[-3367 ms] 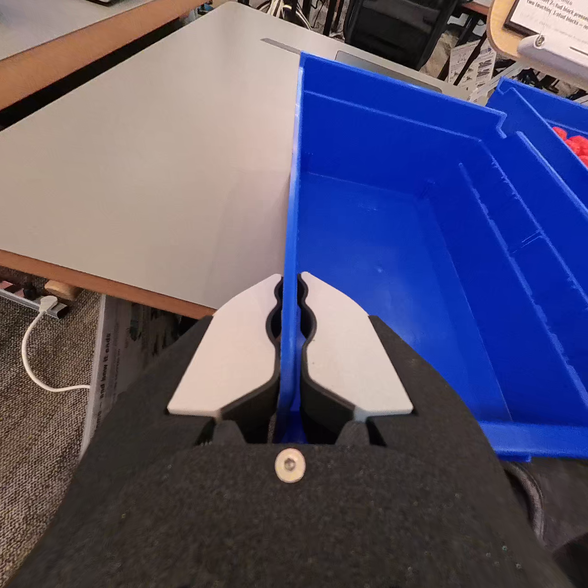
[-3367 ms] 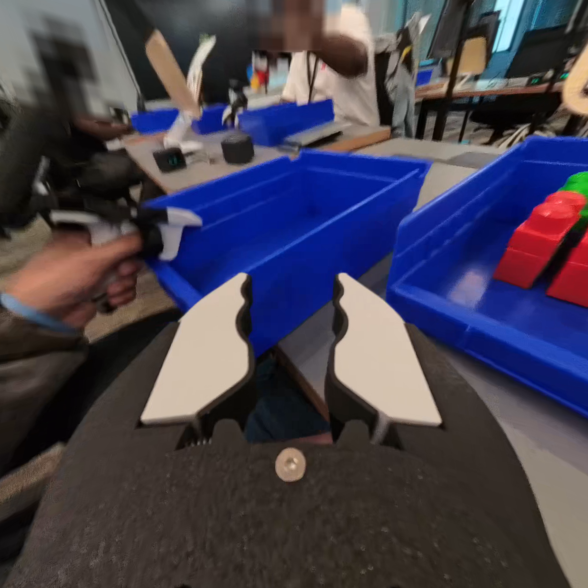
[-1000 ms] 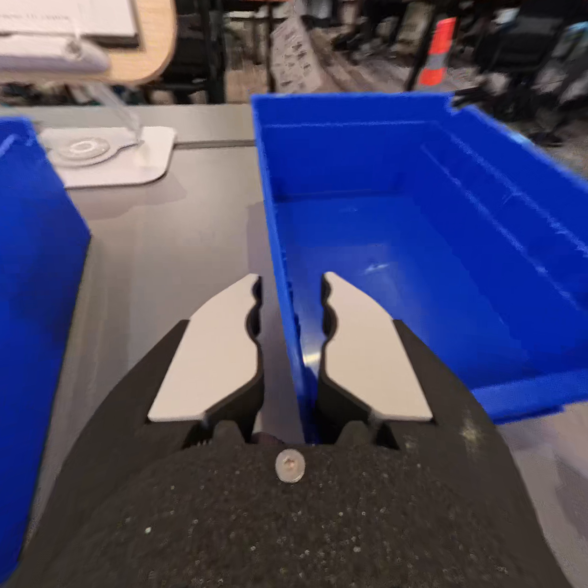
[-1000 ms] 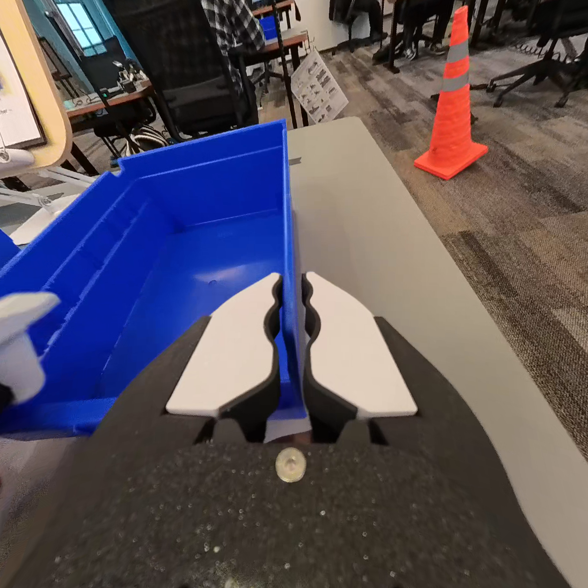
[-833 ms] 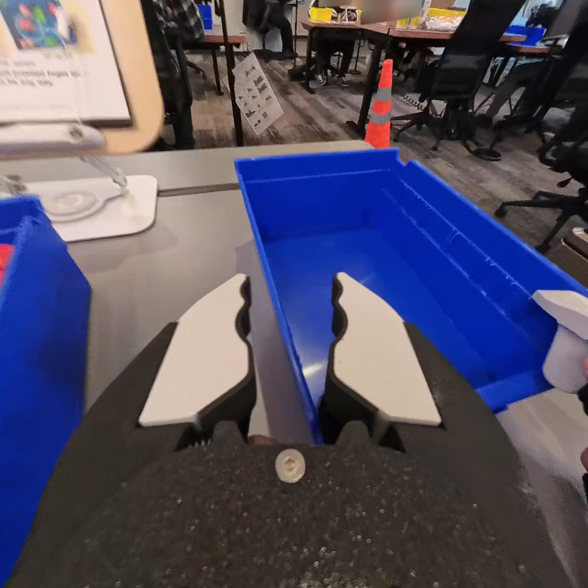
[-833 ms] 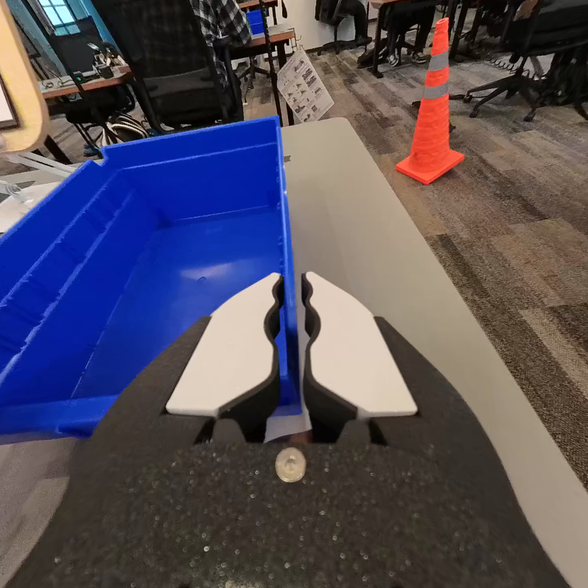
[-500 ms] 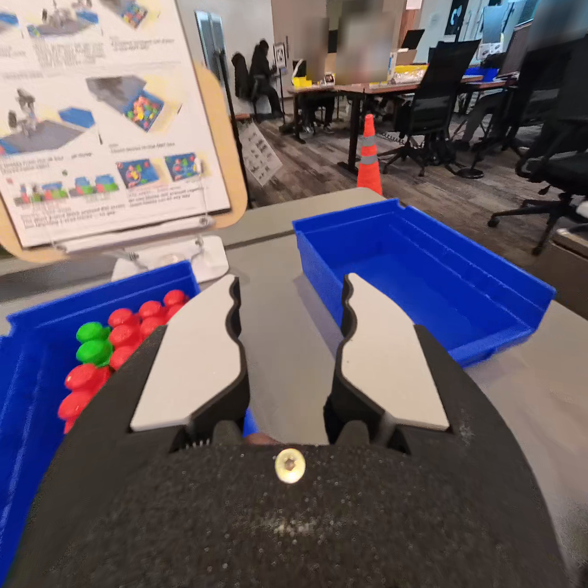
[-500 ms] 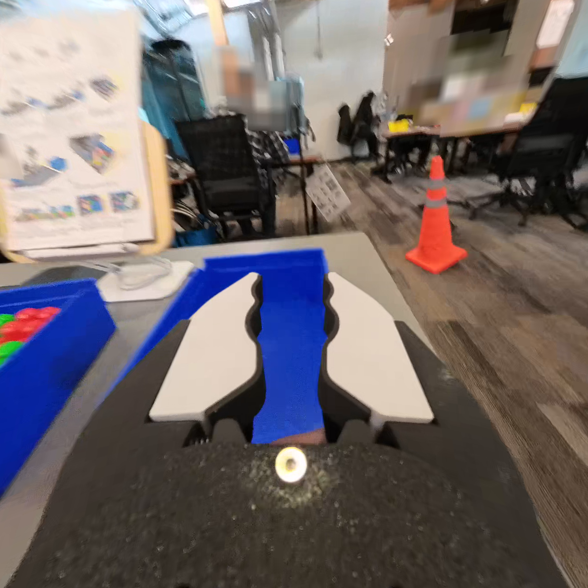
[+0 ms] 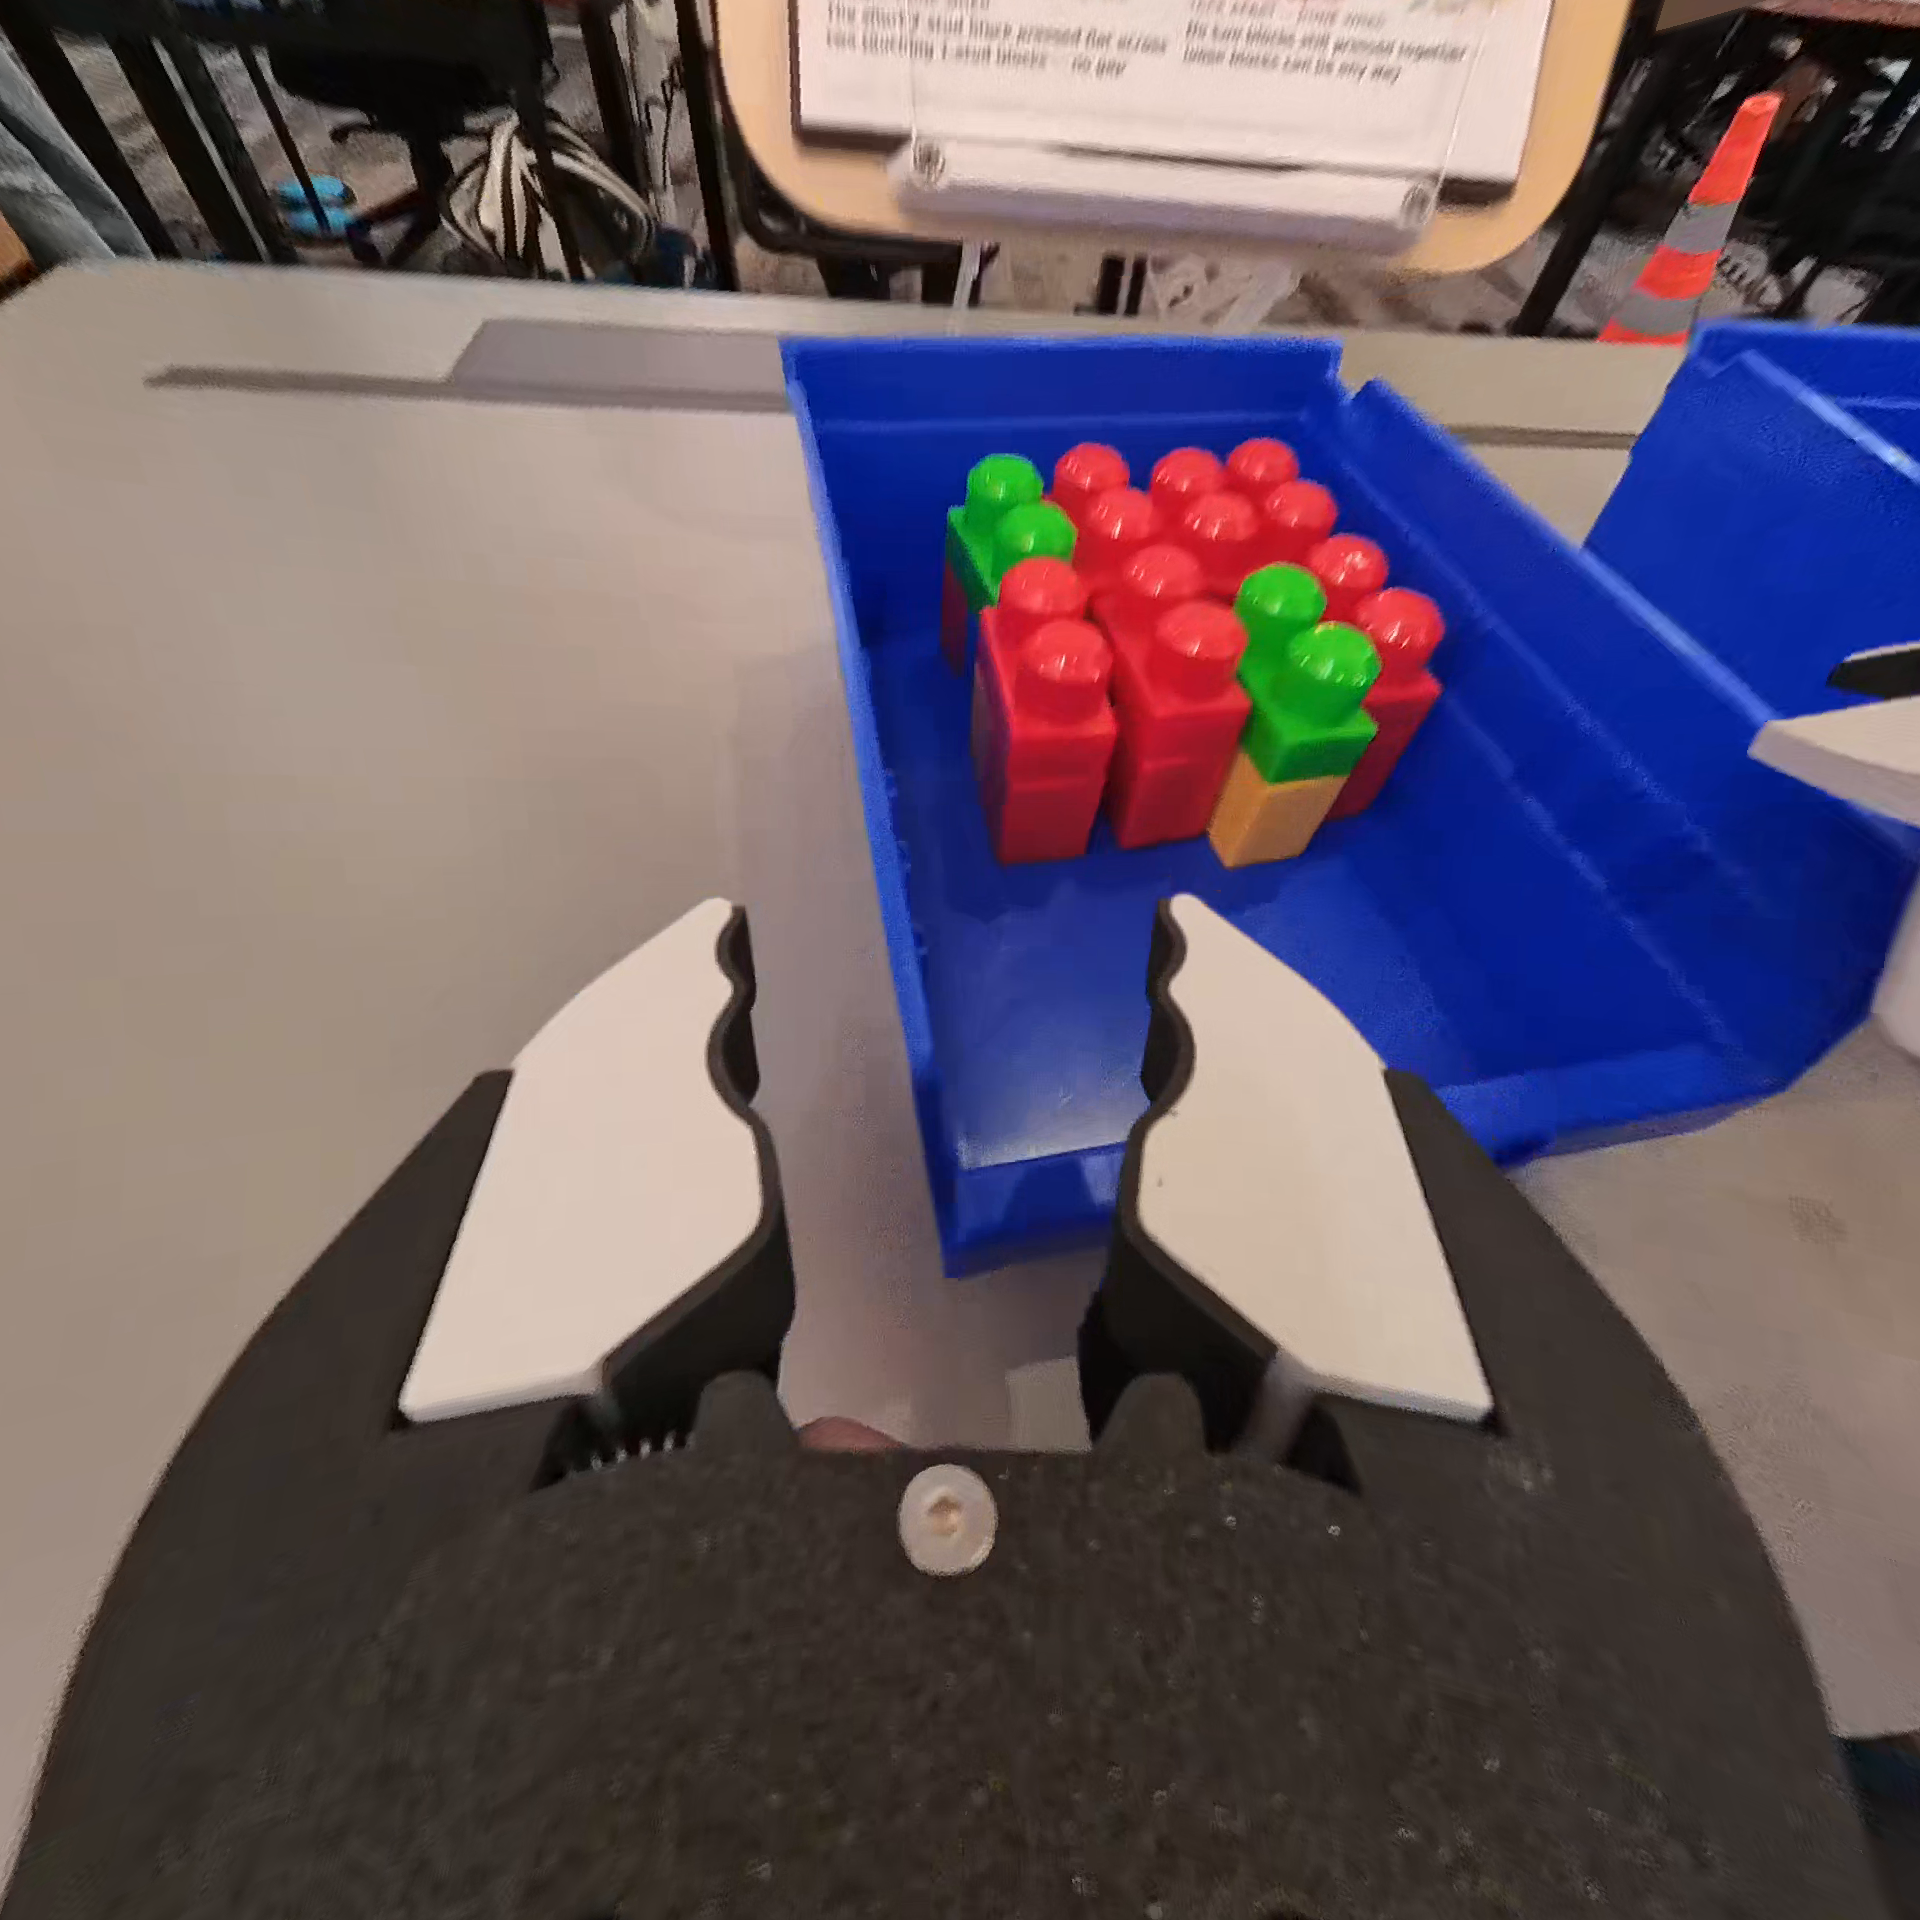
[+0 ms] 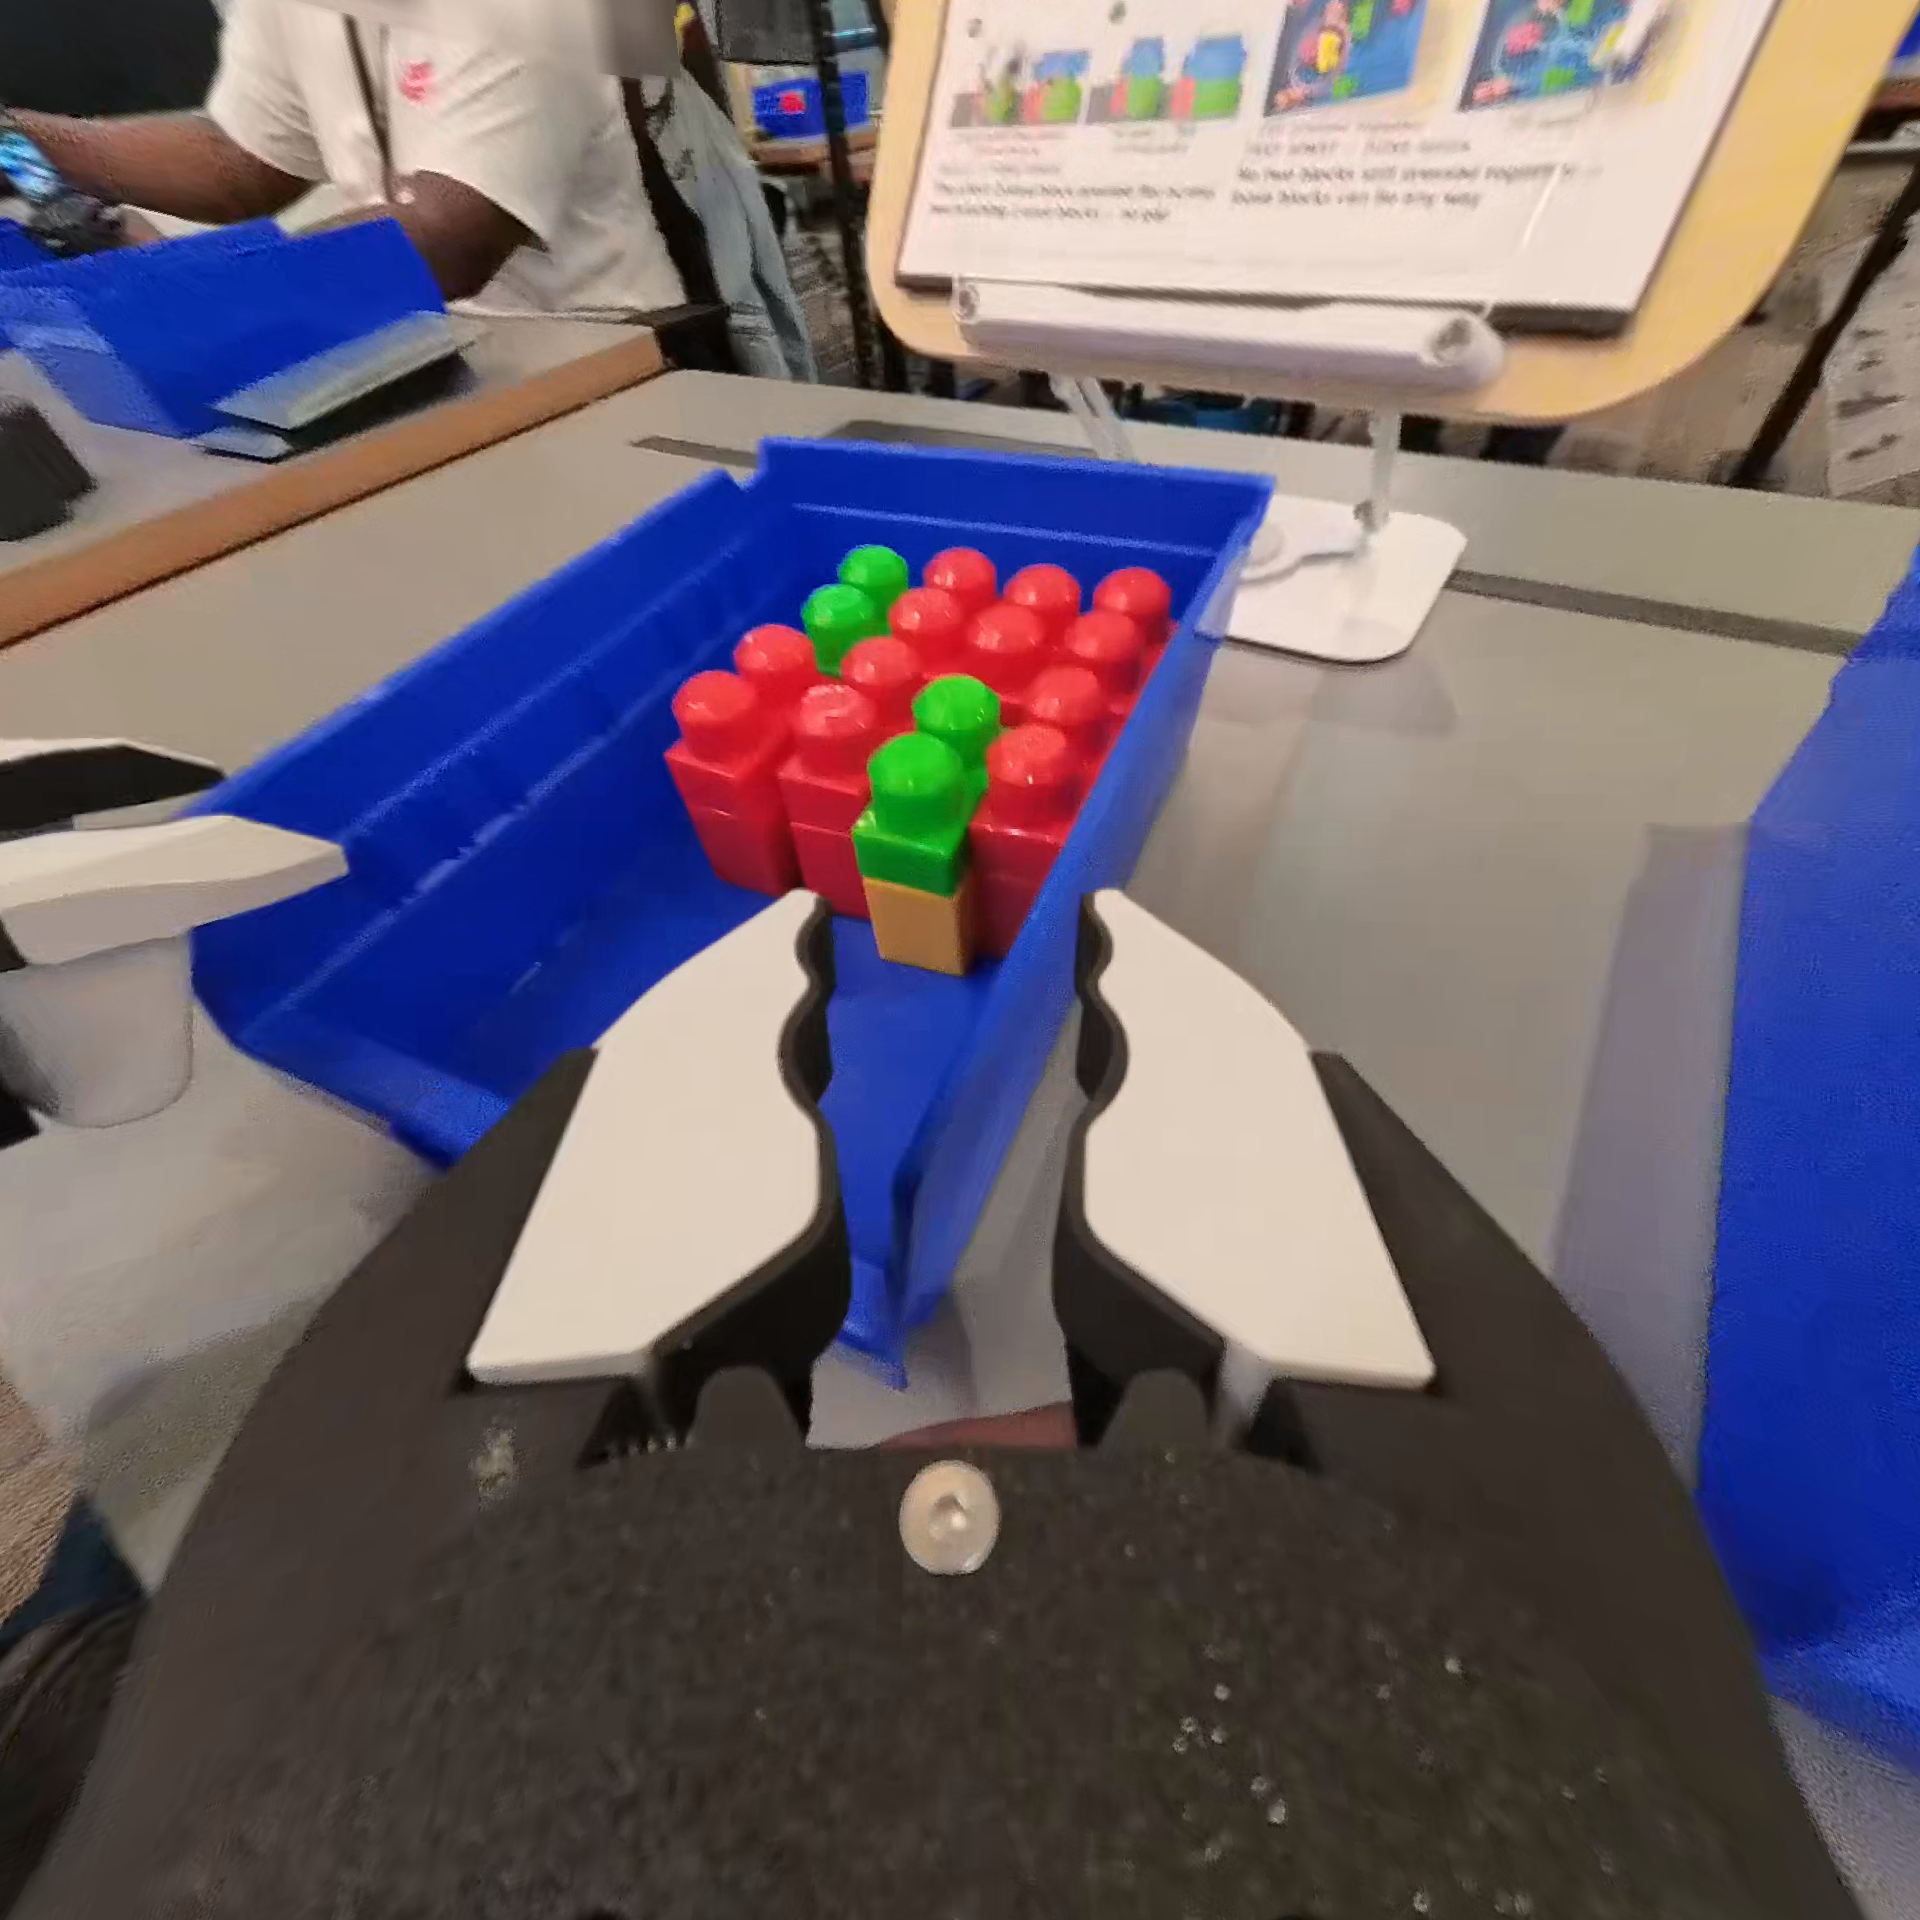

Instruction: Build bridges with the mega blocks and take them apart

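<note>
A blue bin [image 9: 1351, 987] on the grey table holds a tight cluster of upright mega blocks [image 9: 1143, 623], mostly red with some green. At the cluster's front a green block sits on an orange one [image 9: 1288, 748]. My left gripper [image 9: 951, 914] is open and empty at the bin's near left corner, with the left wall running between its fingers. My right gripper [image 10: 951, 904] is open and empty at the bin's near right corner [image 10: 935, 1195], close to the green-on-orange stack [image 10: 920, 862]. Each gripper shows at the edge of the other's view, the right one [image 9: 1849, 748] and the left one [image 10: 156, 873].
A second blue bin [image 9: 1787, 499] stands just right of the block bin and also shows in the right wrist view [image 10: 1829, 1039]. An instruction board on a white stand [image 10: 1340, 582] stands behind. A person in a white shirt [image 10: 447, 135] sits at another table. Bare grey table [image 9: 364, 727] lies to the left.
Both grippers have let go of the empty bin's walls, opened, and swung left to the bin with the blocks. The empty bin now stands at the right.
</note>
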{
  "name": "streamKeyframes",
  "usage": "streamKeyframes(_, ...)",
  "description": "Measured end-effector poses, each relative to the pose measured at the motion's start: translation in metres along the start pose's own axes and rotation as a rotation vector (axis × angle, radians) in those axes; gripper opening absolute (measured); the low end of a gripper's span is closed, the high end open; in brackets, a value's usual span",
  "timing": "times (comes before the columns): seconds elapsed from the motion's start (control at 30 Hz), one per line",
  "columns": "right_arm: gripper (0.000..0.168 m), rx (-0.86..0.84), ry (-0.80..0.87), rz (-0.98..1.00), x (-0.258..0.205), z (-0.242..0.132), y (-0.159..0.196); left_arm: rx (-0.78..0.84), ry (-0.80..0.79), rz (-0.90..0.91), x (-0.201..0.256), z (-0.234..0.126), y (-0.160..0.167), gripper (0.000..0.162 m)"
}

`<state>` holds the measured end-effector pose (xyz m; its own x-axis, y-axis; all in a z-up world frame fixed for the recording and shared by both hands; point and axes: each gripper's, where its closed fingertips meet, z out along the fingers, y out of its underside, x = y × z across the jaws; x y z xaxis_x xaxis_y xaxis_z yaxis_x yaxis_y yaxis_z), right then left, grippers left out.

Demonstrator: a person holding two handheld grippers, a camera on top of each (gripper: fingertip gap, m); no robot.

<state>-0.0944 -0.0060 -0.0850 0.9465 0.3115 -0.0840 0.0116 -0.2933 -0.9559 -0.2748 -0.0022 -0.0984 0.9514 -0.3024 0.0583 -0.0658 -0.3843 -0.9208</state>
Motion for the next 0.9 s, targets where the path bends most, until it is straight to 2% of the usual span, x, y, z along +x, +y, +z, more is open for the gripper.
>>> streamKeyframes(0.1, 0.039, -0.002, 0.07, 0.045, 0.007, 0.006, 0.017, -0.029, 0.013, -0.025, 0.002, 0.019, 0.017, 0.065)
streamKeyframes(0.13, 0.034, 0.012, 0.104, 0.055, 0.01, 0.007, 0.019, -0.035, 0.036, -0.046, 0.006, 0.025, 0.022, 0.06)
streamKeyframes(0.2, 0.026, 0.048, 0.142, 0.059, 0.012, 0.008, 0.022, -0.038, 0.115, -0.139, 0.017, 0.033, 0.025, 0.059)
streamKeyframes(0.27, 0.013, 0.063, 0.158, 0.068, 0.009, 0.011, 0.024, -0.031, 0.107, -0.214, 0.014, 0.037, 0.023, 0.055)
streamKeyframes(0.33, 0.01, 0.079, 0.202, 0.085, 0.01, 0.011, 0.023, -0.028, 0.09, -0.268, 0.008, 0.038, 0.021, 0.044)
streamKeyframes(0.4, 0.008, 0.078, 0.231, 0.095, 0.01, 0.011, 0.023, -0.012, 0.069, -0.316, -0.002, 0.036, 0.019, 0.023)
streamKeyframes(0.5, 0.006, 0.057, 0.287, 0.069, 0.004, 0.012, 0.023, -0.029, -0.024, -0.232, -0.015, 0.034, 0.016, 0.006)
streamKeyframes(0.6, 0.004, 0.079, 0.35, 0.077, -0.009, 0.016, 0.017, -0.051, -0.077, -0.195, -0.03, 0.035, 0.011, 0.004)
streamKeyframes(0.7, 0.005, 0.111, 0.329, 0.142, -0.032, 0.033, 0.005, -0.026, -0.083, -0.191, -0.057, 0.032, -0.007, 0.004)
streamKeyframes(0.9, 0.004, 0.162, 0.257, 0.17, -0.113, 0.1, -0.041, 0.049, -0.177, -0.139, -0.159, 0.014, -0.058, 0.004)
